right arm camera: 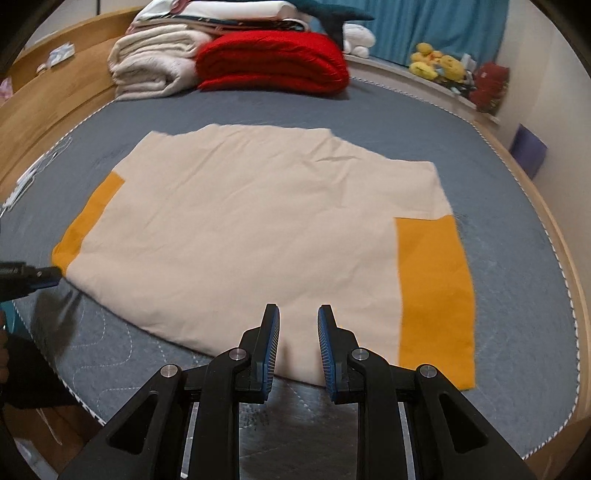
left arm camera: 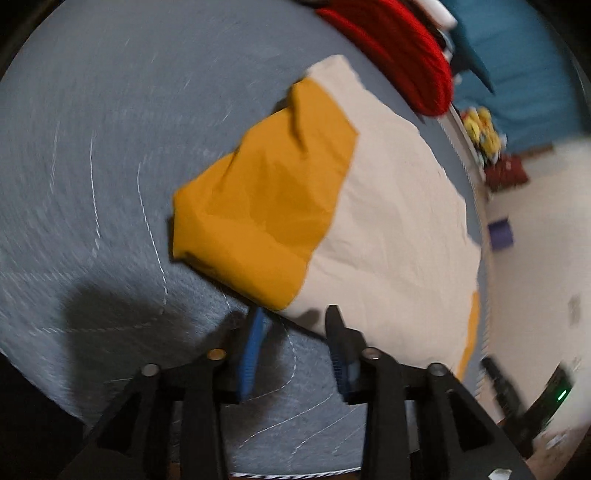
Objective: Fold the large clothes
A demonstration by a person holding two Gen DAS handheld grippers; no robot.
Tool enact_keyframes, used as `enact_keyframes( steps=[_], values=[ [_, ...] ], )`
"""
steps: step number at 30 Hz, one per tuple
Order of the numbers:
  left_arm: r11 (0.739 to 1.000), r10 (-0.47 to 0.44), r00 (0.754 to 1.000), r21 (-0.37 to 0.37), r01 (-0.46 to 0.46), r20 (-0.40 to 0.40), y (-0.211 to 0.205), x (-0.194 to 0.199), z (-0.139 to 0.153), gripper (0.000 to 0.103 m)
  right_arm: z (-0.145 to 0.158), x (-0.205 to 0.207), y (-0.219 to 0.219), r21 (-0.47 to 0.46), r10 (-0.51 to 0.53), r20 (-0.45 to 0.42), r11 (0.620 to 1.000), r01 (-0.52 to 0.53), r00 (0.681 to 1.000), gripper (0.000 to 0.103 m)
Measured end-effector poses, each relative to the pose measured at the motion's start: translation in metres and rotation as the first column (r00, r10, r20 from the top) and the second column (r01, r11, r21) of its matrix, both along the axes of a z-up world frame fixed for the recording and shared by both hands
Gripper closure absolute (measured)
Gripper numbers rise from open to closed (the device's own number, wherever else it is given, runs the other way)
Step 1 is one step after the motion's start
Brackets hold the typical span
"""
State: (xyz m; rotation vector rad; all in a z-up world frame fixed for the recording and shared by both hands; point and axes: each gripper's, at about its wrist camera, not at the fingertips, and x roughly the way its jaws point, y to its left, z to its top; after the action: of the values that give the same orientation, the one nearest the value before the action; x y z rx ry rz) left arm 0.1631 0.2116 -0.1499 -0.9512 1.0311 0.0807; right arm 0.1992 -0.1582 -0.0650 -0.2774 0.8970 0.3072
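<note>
A large cream shirt with orange sleeves lies spread flat on the grey quilted bed. In the right wrist view one orange sleeve lies at the right and the other at the left. My right gripper is open and empty, just above the shirt's near edge. My left gripper is open and empty at the shirt's edge beside the crumpled orange sleeve; it also shows in the right wrist view at the left sleeve tip. The left wrist view is blurred.
A folded red blanket and folded cream blankets are stacked at the far end of the bed. A wooden bed frame runs around it. Plush toys sit on a ledge at the far right, by a blue curtain.
</note>
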Motion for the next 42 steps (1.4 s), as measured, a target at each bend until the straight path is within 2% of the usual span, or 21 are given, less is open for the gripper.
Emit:
enact_keyframes(
  steps=[4, 7, 11, 16, 19, 21, 23, 29, 31, 36, 40, 42],
  values=[
    [0.99, 0.085, 0.996, -0.108, -0.086, -0.008, 0.004, 0.002, -0.021, 0.063, -0.003, 0.0, 0.007, -0.001, 0.023, -0.019, 1.0, -0.023, 1.0, 0.08],
    [0.976, 0.156, 0.987, -0.158, -0.148, 0.039, 0.007, 0.002, -0.027, 0.061, -0.006, 0.001, 0.01, 0.0, 0.032, -0.035, 1.0, -0.032, 0.999, 0.08],
    [0.962, 0.222, 0.97, -0.181, -0.202, 0.099, 0.008, 0.009, -0.031, 0.059, -0.007, 0.004, 0.011, 0.013, 0.027, -0.054, 1.0, -0.026, 0.998, 0.08],
    [0.957, 0.264, 0.949, -0.167, -0.235, 0.175, 0.012, 0.017, -0.033, 0.06, -0.008, 0.007, 0.011, 0.039, 0.017, -0.073, 0.999, -0.014, 0.997, 0.08],
    [0.96, 0.263, 0.946, -0.147, -0.238, 0.19, 0.011, 0.022, -0.032, 0.07, -0.009, 0.009, 0.012, 0.066, 0.01, -0.083, 0.998, -0.005, 0.997, 0.08],
    [0.965, 0.246, 0.949, -0.139, -0.222, 0.196, 0.011, 0.024, -0.029, 0.087, -0.01, 0.01, 0.015, 0.077, 0.012, -0.085, 0.997, -0.006, 0.996, 0.08],
    [0.972, 0.227, 0.951, -0.109, -0.208, 0.211, 0.007, 0.021, -0.02, 0.09, -0.013, 0.01, 0.02, 0.064, 0.016, -0.08, 0.998, -0.011, 0.997, 0.08],
    [0.985, 0.165, 0.948, 0.002, -0.172, 0.274, 0.01, 0.008, 0.041, 0.093, -0.017, 0.009, 0.04, 0.057, 0.05, -0.06, 0.997, -0.046, 0.997, 0.08],
    [0.982, 0.171, 0.945, 0.035, -0.188, 0.279, 0.015, -0.003, 0.057, 0.093, -0.012, 0.006, 0.047, 0.064, 0.074, -0.035, 0.995, -0.071, 0.997, 0.08],
    [0.954, 0.194, 0.955, 0.186, -0.237, 0.225, 0.03, -0.033, 0.082, 0.093, -0.009, -0.003, 0.067, 0.076, 0.137, -0.019, 0.988, -0.135, 0.99, 0.08],
    [0.938, 0.115, 0.969, 0.297, -0.178, 0.218, 0.016, -0.03, 0.091, 0.093, -0.027, 0.002, 0.084, 0.098, 0.172, -0.105, 0.982, -0.162, 0.979, 0.08],
    [0.927, 0.066, 0.97, 0.345, -0.147, 0.233, 0.004, -0.025, 0.099, 0.093, -0.058, 0.012, 0.093, 0.021, 0.162, -0.212, 0.987, -0.161, 0.964, 0.081]
  ],
)
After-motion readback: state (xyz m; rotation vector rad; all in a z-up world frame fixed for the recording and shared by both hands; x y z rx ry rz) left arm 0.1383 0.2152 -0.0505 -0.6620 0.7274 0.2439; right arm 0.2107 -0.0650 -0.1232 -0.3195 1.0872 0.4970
